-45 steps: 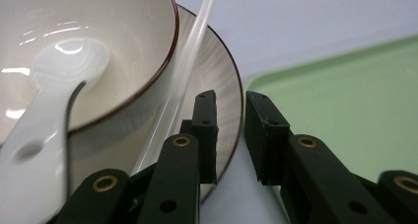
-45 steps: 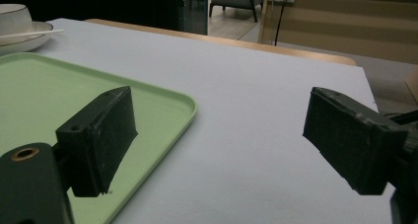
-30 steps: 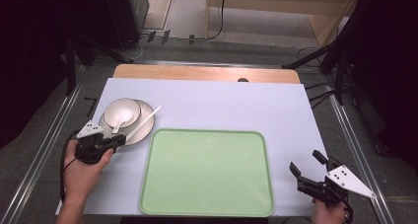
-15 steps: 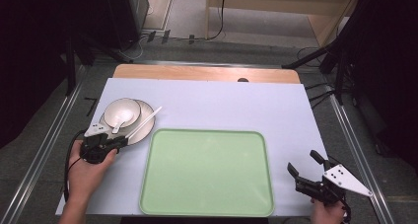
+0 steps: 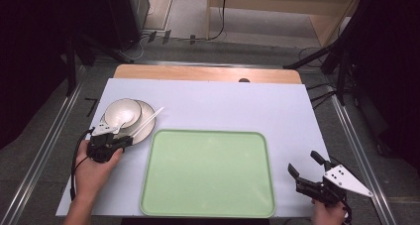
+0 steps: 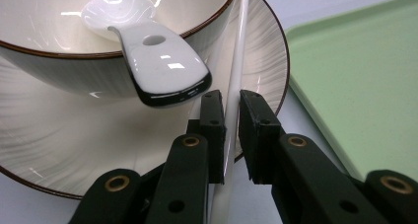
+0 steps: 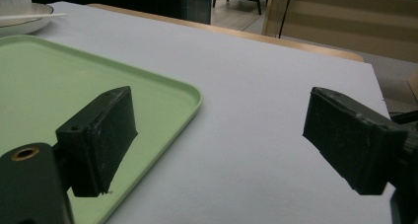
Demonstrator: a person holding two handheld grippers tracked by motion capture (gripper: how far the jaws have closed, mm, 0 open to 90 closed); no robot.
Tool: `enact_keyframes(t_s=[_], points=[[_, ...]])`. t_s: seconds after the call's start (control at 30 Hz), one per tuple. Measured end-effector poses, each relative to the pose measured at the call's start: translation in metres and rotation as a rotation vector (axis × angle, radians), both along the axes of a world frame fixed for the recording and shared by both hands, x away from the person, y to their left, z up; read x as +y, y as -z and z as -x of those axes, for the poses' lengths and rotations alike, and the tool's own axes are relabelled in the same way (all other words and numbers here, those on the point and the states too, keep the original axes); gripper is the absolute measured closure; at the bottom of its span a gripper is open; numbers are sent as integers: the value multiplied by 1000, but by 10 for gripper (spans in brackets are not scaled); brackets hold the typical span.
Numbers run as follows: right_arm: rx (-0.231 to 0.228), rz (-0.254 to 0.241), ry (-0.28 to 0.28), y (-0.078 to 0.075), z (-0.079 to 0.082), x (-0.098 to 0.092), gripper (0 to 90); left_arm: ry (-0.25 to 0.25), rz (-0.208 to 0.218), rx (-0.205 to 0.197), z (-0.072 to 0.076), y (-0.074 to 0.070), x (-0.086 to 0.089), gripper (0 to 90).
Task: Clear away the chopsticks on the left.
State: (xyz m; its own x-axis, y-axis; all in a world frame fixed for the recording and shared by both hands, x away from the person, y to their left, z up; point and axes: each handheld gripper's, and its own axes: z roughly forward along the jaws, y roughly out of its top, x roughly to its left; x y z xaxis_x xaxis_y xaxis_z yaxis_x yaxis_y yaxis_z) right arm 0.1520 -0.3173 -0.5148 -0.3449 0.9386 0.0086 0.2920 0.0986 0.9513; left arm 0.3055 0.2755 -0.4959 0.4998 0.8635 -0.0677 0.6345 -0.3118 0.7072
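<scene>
Two claws are at work over the pale tabletop [image 5: 223,106]. On the person's left, the left claw [image 6: 231,130] sits at the near edge of a ribbed plate [image 6: 64,155] and has its jaws closed around a thin white chopstick [image 6: 235,71]; the stick runs up between the pads, which look pressed against its sides, and leans across the plate's rim beside the bowl [image 6: 59,17]. From above, that chopstick [image 5: 147,122] points away toward the right, its far end past the plate [image 5: 146,111] and close to the tray's back left corner. A white ceramic spoon [image 6: 157,61] rests in the bowl with its handle hanging over the bowl's edge, just beside the left claw's jaws. The bowl stands on the plate at the left side of the tabletop, next to a green tray [image 5: 208,170], whose flat bed lies bare. Down at the near right corner, the right claw [image 7: 217,140] hovers low over the tabletop just off the tray's right rim, jaws spread wide with nothing between them
</scene>
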Motion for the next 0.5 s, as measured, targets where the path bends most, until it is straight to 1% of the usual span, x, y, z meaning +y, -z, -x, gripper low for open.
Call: enact_keyframes(t_s=[0.07,0.13,0.23,0.3,0.33,0.4,0.47,0.5], points=[[1,1,-1,0,0,0,131,13,-12,-9,-1,1,-1,809],[3,2,-2,0,0,1,131,31,-6,-14,-1,1,-2,833],[7,2,0,0,-1,1,131,36,-33,-32,0,1,-4,850],[7,4,-1,0,-1,1,131,41,-35,-37,0,1,-4,852],[7,4,-1,0,-1,1,131,41,-35,-37,0,1,-4,853],[5,4,-1,0,-1,1,131,50,-18,-36,1,0,-4,853],[5,4,-2,0,-1,1,131,56,-16,-38,4,-3,-6,853],[4,4,-3,0,-1,1,131,56,0,-42,7,-5,-7,853]])
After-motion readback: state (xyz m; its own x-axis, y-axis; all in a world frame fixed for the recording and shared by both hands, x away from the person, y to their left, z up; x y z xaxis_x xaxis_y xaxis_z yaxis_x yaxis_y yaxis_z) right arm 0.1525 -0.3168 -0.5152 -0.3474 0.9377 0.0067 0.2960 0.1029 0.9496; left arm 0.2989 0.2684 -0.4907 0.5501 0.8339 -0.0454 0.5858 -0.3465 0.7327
